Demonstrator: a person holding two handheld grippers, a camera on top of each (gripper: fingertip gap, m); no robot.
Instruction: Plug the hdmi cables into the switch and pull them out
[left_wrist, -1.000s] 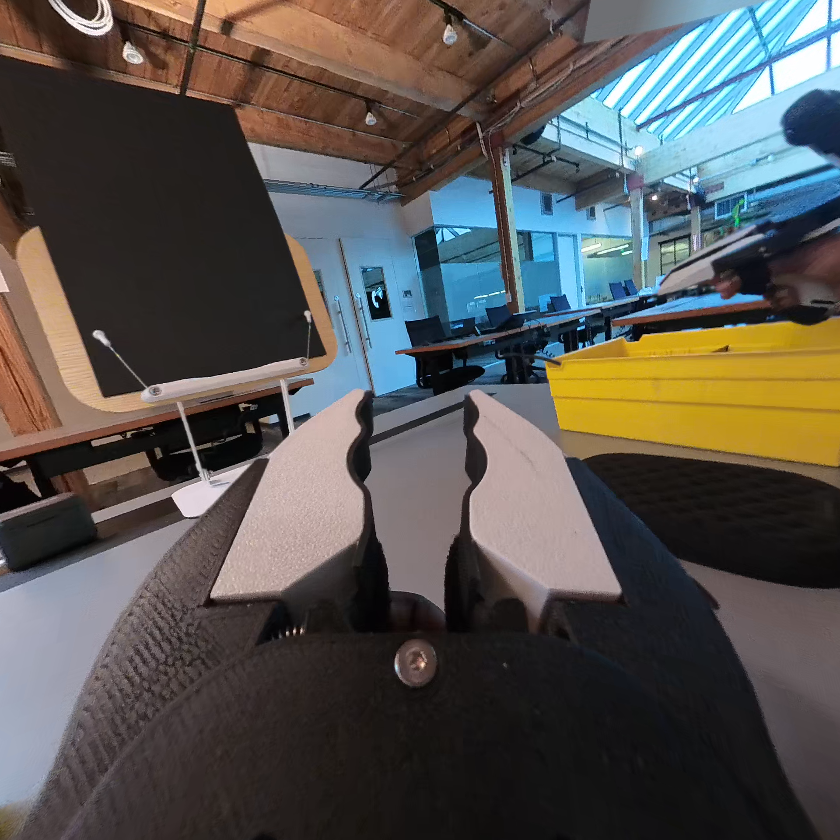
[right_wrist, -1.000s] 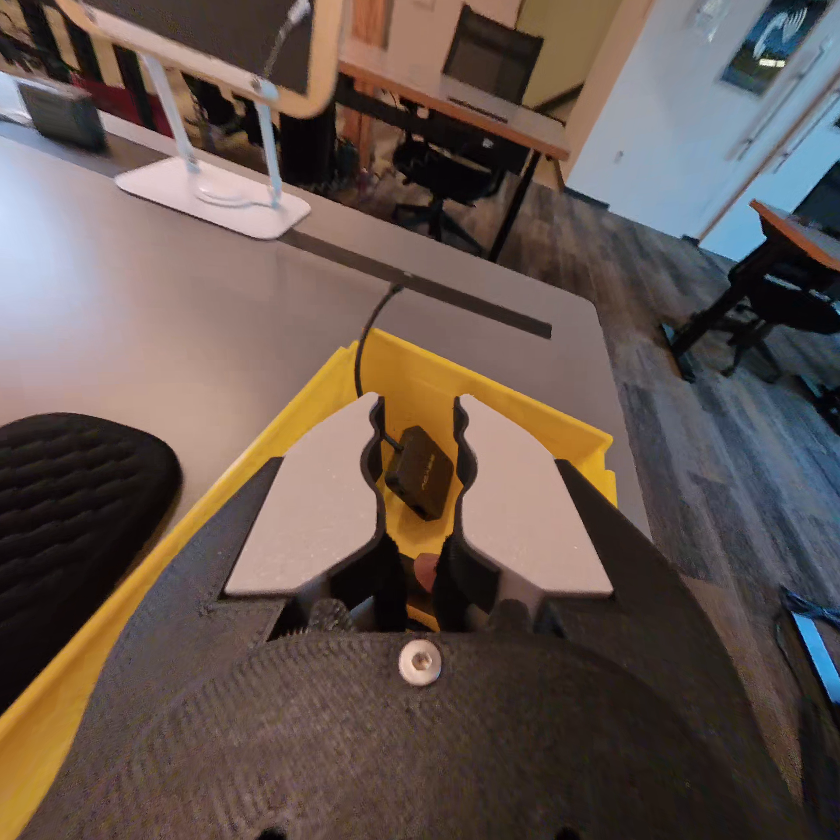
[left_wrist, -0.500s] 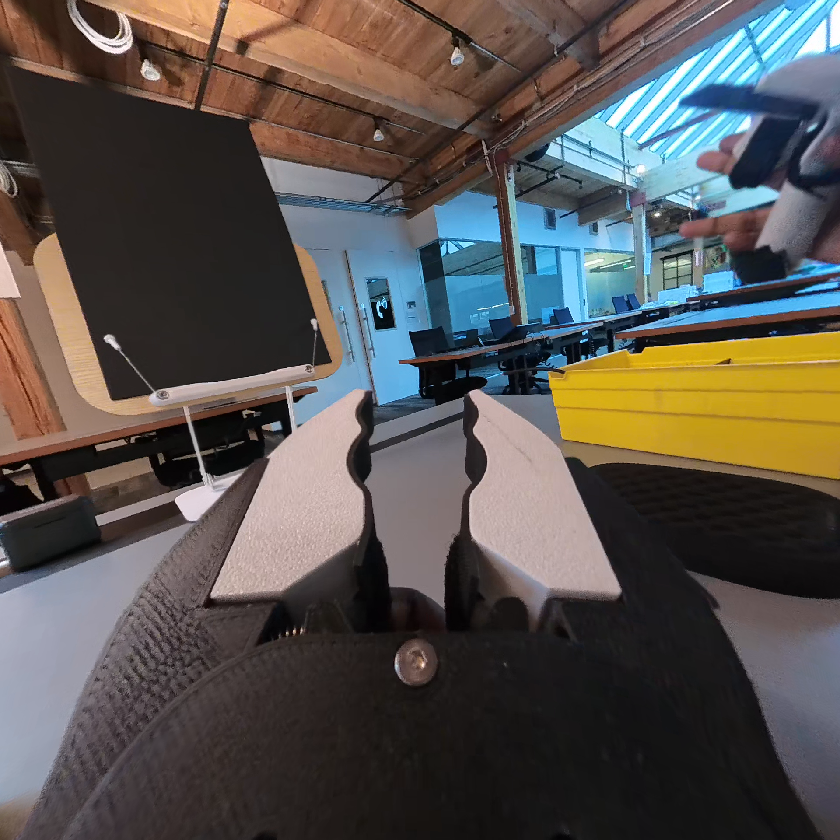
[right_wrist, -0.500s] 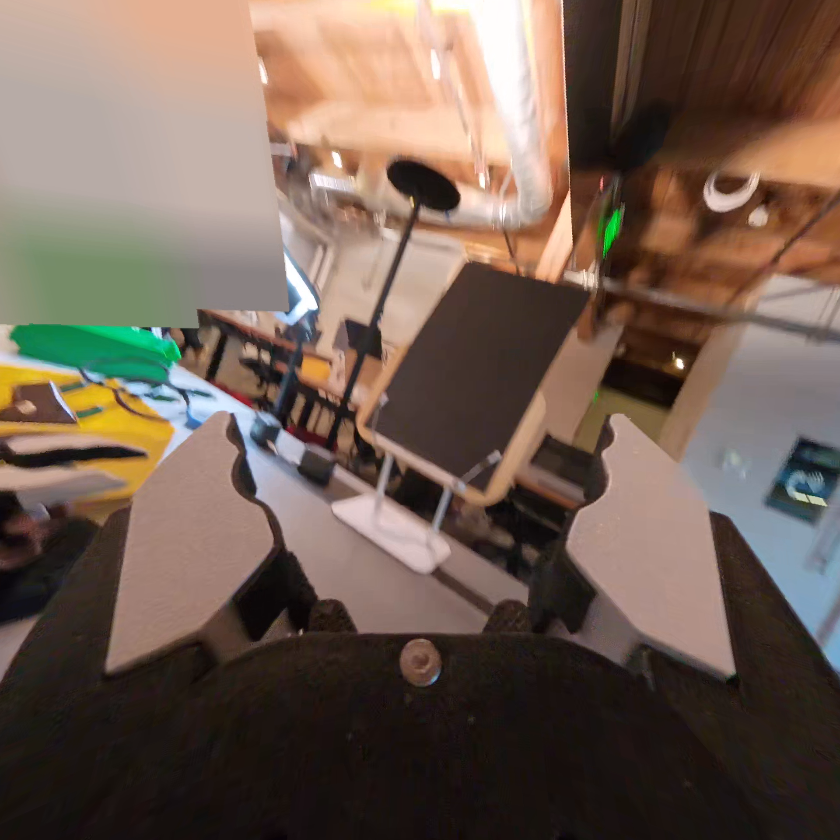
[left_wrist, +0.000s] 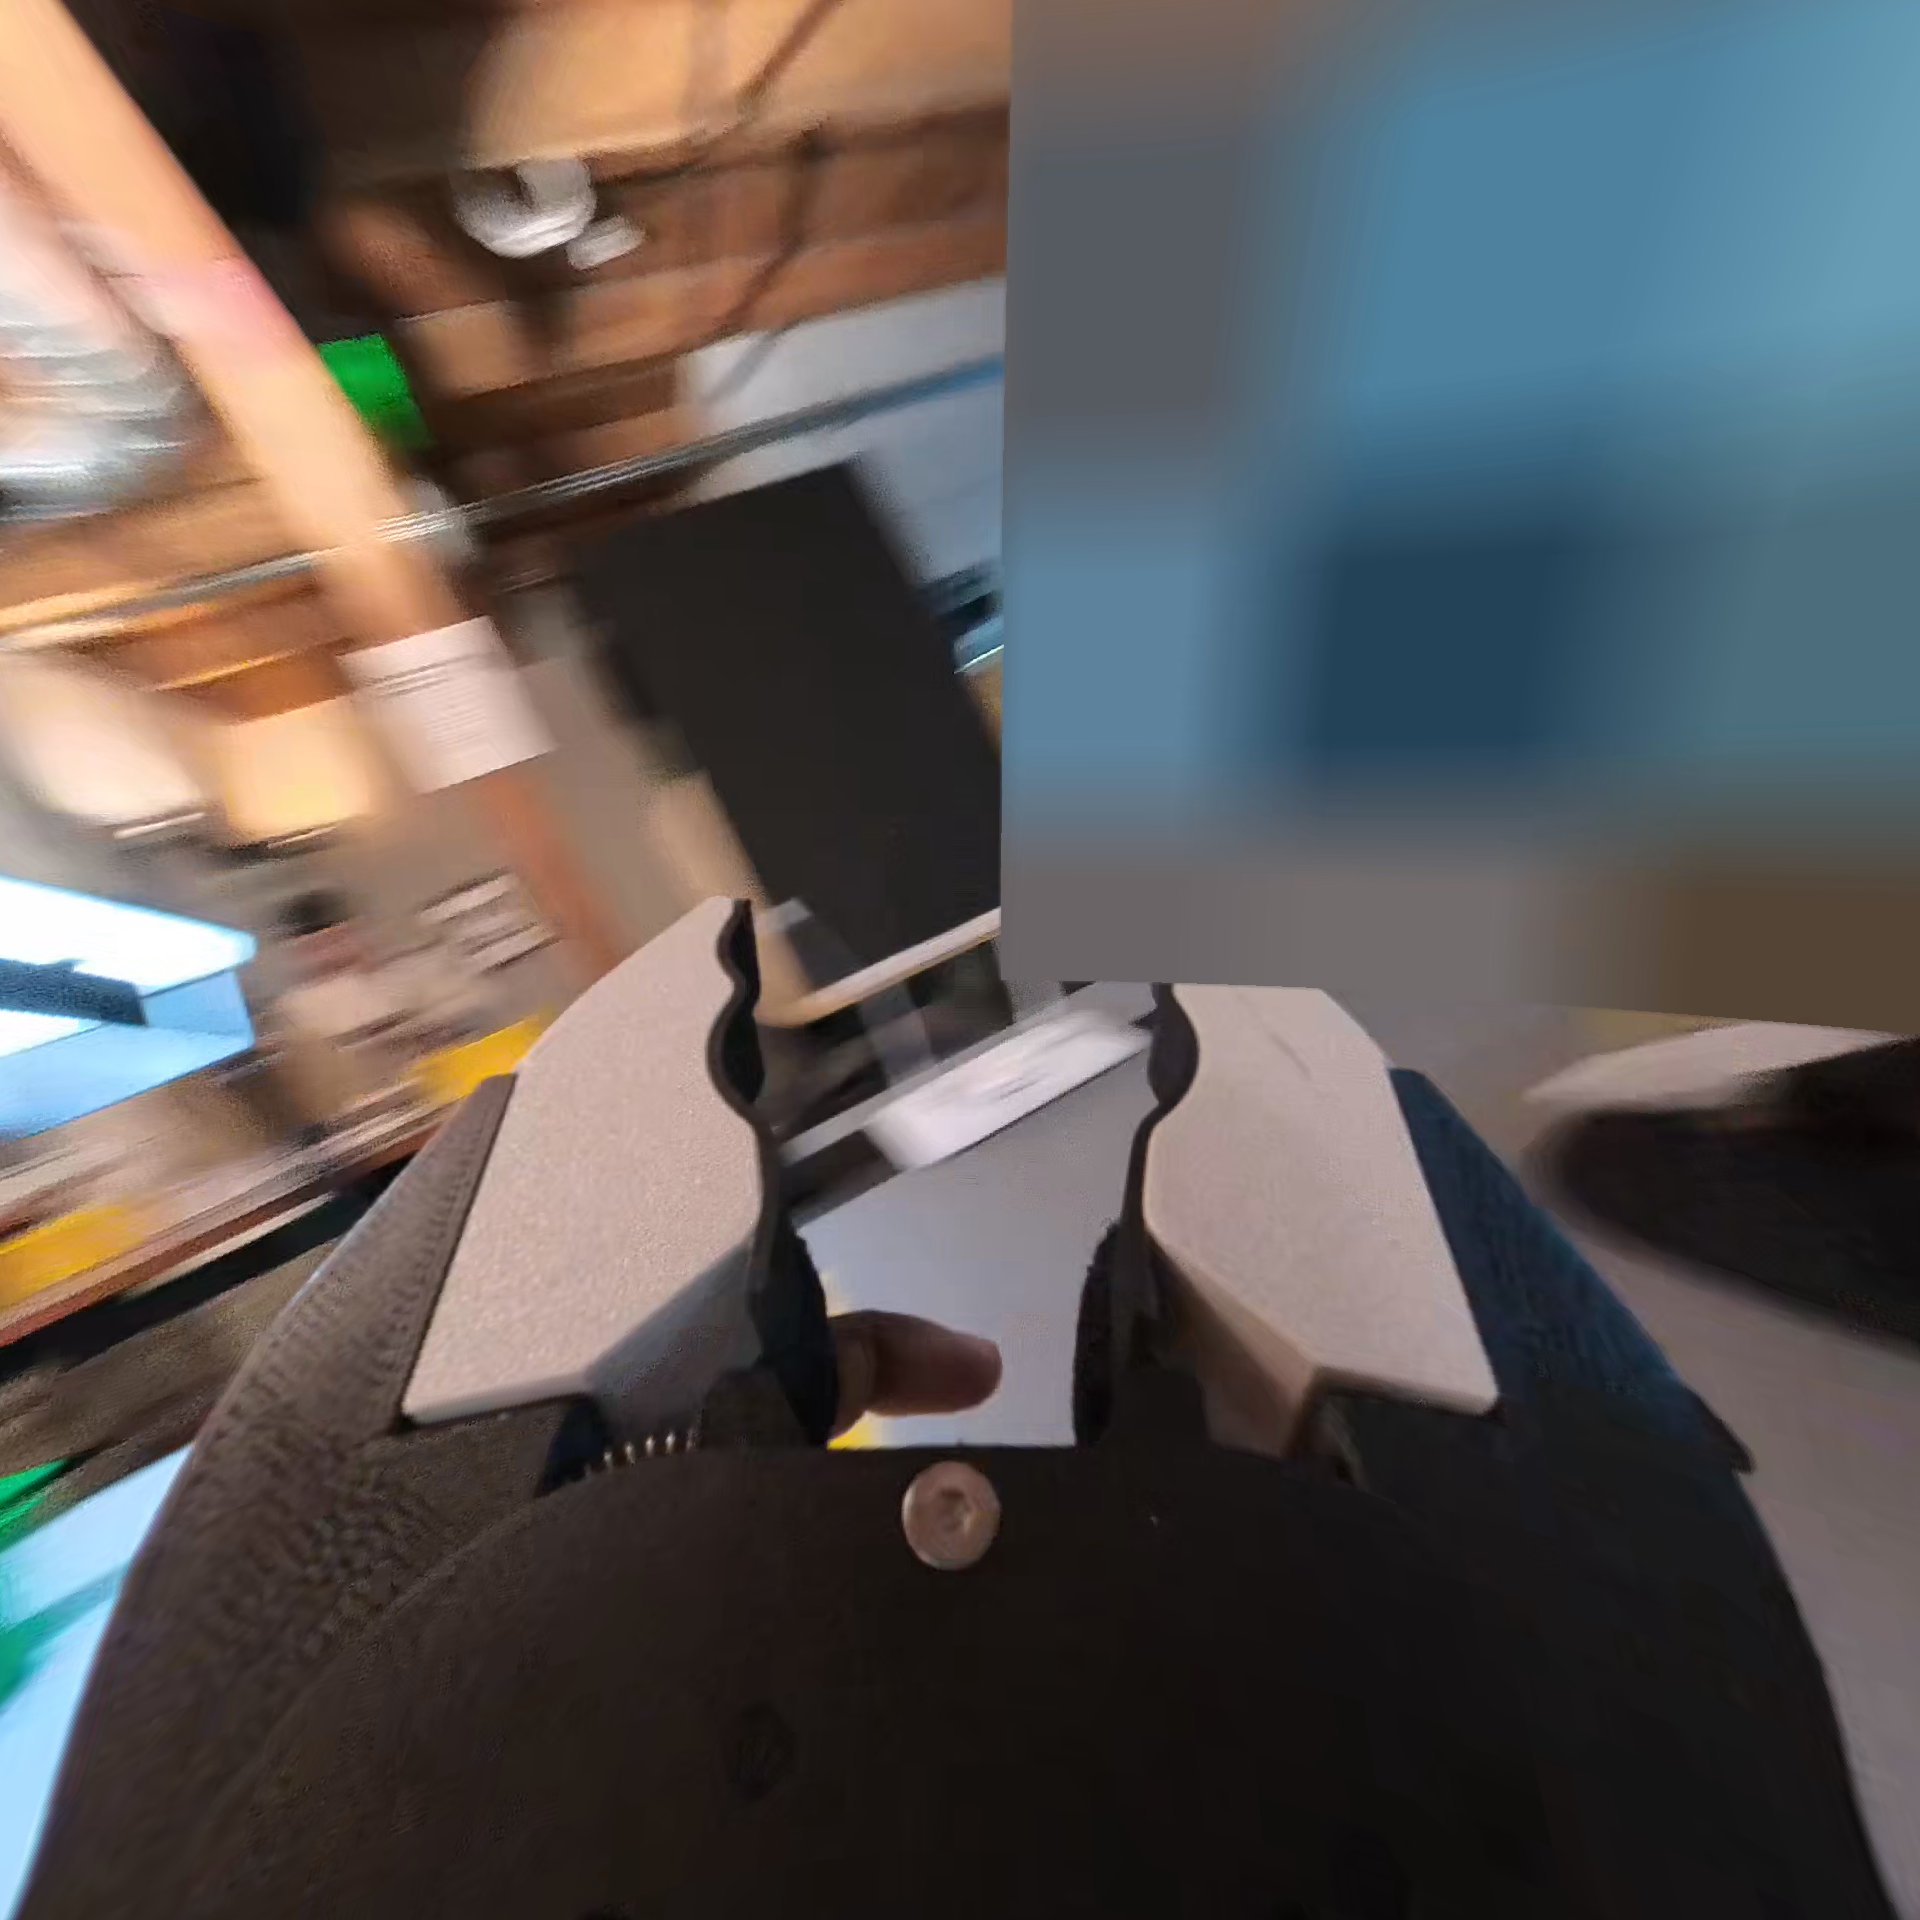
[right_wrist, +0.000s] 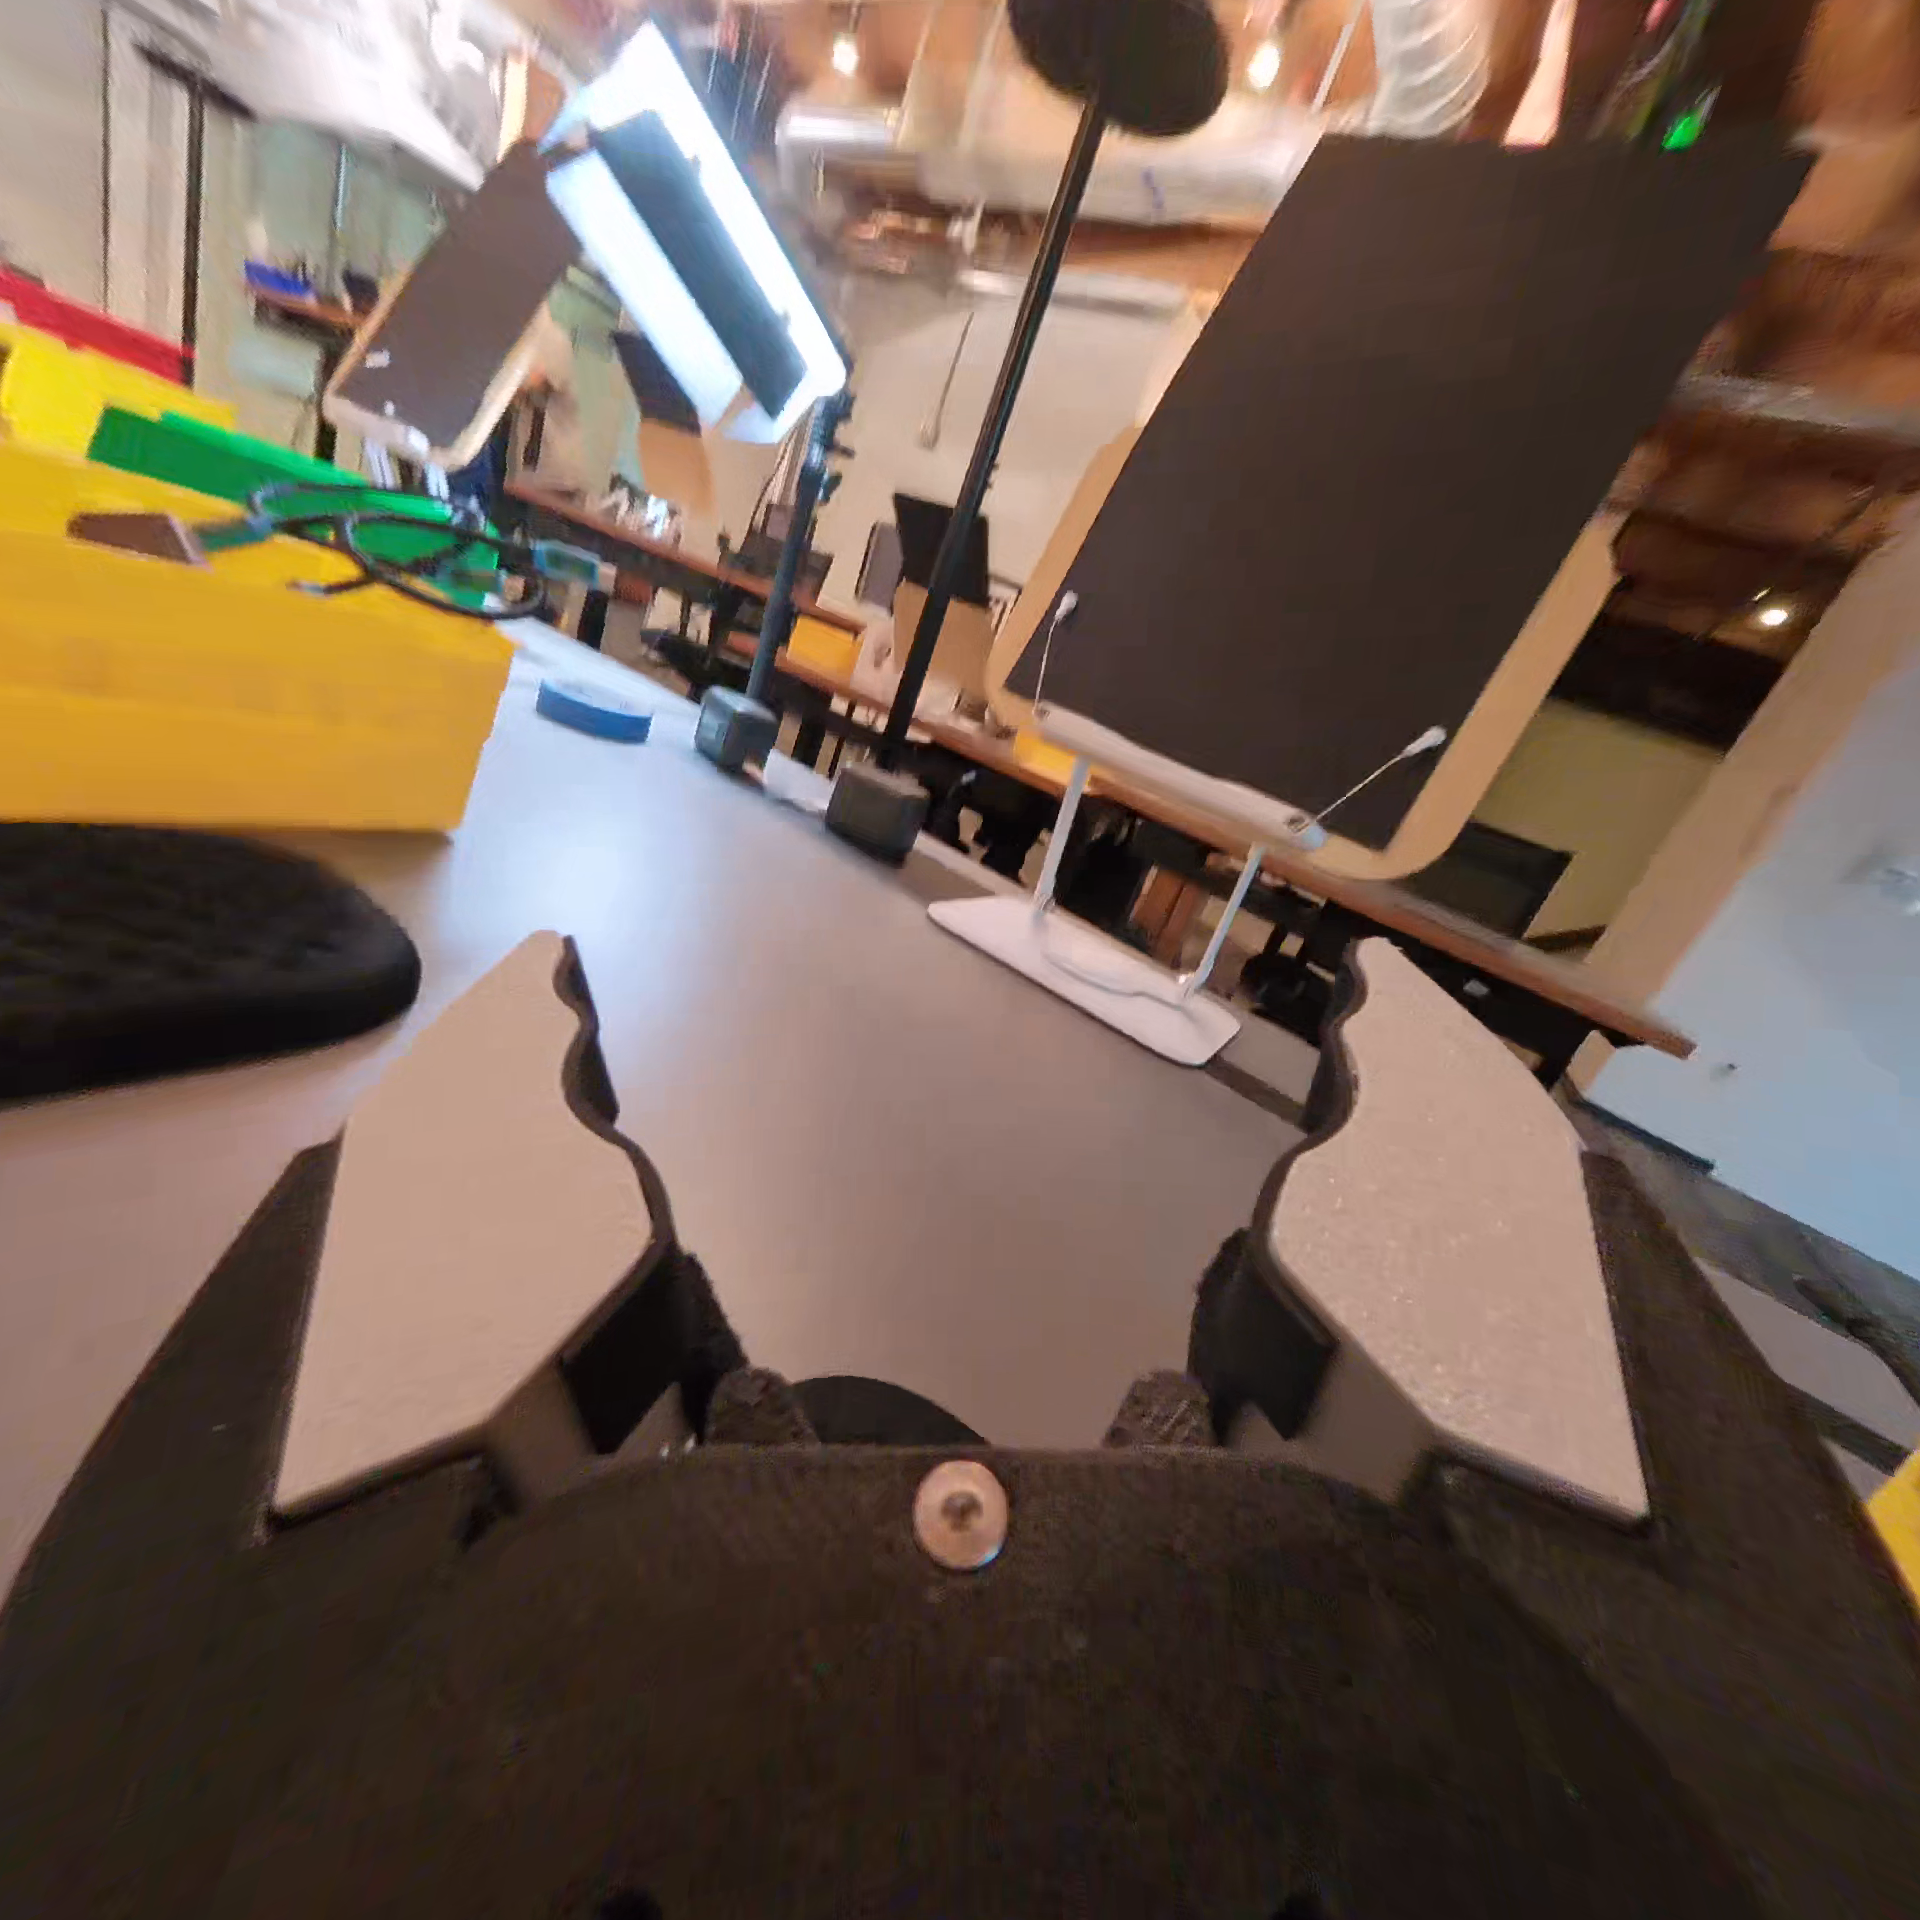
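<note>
In the left wrist view the picture is smeared with motion. The left claw (left_wrist: 951, 997) is spread, with nothing between its two grey fingers (left_wrist: 613, 1174). A fingertip (left_wrist: 914, 1374) of the person shows low in the gap, close to the claw's base. Beyond the fingers lies the grey worktop (left_wrist: 935, 1278), and at its far edge stands a dark board (left_wrist: 810, 686) on a white stand (left_wrist: 997, 1091). A black mat (left_wrist: 1745, 1164) lies near the right edge of the worktop. No cable or switch can be made out in this view.

In the right wrist view the right claw (right_wrist: 961, 966) is spread wide and holds nothing; it hangs low over the worktop (right_wrist: 831, 1039). The same kind of dark board (right_wrist: 1382, 468) leans back on its white stand (right_wrist: 1091, 966) at the far right edge of the worktop. At the left edge sits a yellow bin (right_wrist: 229, 696), and a black cable (right_wrist: 416, 571) loops over its far rim; whether this is one of the task's cables cannot be told. The switch does not show. A black mat (right_wrist: 177, 935) lies in front of the bin, touching or just beside it. Farther along the worktop are a roll of blue tape (right_wrist: 594, 710) and two small dark boxes (right_wrist: 878, 810), near the foot of a black pole (right_wrist: 997, 416).
</note>
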